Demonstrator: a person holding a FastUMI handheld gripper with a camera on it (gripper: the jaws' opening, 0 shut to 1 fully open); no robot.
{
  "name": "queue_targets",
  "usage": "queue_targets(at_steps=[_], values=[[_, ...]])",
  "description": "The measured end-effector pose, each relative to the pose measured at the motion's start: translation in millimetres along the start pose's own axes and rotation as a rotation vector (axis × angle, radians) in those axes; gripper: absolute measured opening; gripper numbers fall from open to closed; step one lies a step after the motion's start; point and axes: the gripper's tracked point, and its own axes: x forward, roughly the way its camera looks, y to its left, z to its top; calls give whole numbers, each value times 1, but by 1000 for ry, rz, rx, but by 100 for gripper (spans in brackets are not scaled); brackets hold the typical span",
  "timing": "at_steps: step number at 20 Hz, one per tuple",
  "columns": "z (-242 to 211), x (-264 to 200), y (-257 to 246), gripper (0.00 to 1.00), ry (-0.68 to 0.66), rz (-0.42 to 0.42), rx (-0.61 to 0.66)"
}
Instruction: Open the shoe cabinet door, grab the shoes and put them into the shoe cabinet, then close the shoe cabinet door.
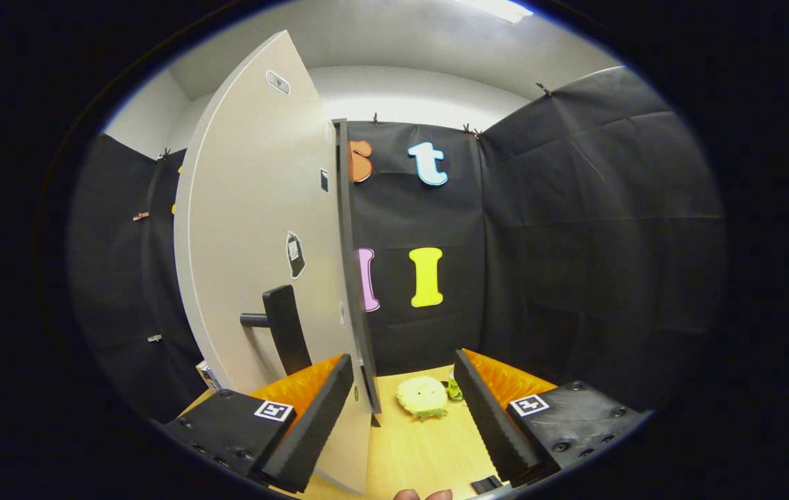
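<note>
The tall pale-grey flat-panelled shoe cabinet door point(255, 236) stands ajar, edge-on, its black bar handle point(283, 333) just ahead of the left finger. The gripper point(401, 410) jaws gape wide, holding nothing. A yellow shoe point(422, 397) lies beyond them on the light wooden table point(422, 451), near its far edge.

Light wood tabletop point(414, 451). Round pale-yellow plush toy w/ green fringe point(422, 397) lies on it; small green-labelled bottle point(455, 389) just beside toy. Black cloth wall point(596, 229) behind.

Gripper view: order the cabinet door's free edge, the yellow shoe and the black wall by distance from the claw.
Claw open, holding nothing.
1. Door edge, between the fingers, nearer the left one.
2. Yellow shoe, ahead on the wooden surface.
3. Black wall, beyond the shoe.
</note>
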Motion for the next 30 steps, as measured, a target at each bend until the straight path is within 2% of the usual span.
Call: queue_targets(at_steps=[10, 15, 21, 25, 30], values=[[-18, 8, 108, 97, 24, 48, 38], [-21, 25, 154, 97, 27, 74, 17], [-35, 39, 217, 98, 46, 170, -19], [-36, 38, 237, 98, 44, 204, -29], [-36, 36, 236, 98, 35, 196, -28]])
